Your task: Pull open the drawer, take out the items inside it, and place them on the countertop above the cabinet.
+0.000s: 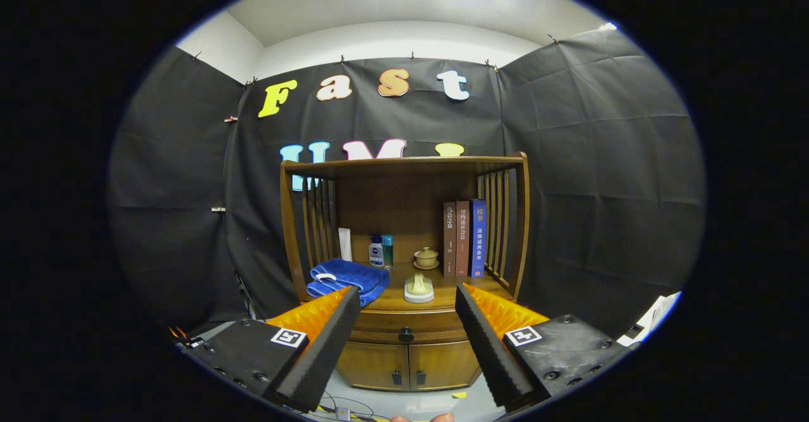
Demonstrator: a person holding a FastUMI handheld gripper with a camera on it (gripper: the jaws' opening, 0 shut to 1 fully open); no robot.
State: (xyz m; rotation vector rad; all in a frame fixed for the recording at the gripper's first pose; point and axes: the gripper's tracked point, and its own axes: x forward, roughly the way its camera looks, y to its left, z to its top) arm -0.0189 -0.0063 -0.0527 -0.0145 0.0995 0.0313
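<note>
Wooden cabinet (404,352) is standing well ahead of us, its drawer (404,327) sitting closed, its knob (405,334) showing between the fingers. We are holding the gripper (407,305) wide open — gripping nothing — while a towel (347,278) and books (464,239) are resting on the countertop (442,297).

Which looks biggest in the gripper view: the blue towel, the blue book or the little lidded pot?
1. Blue towel, folded on the countertop.
2. Blue book, upright farther back.
3. Lidded pot, smallest.
The book stands farther from the camera, so its true size is unsure. The gripper is open.
</note>
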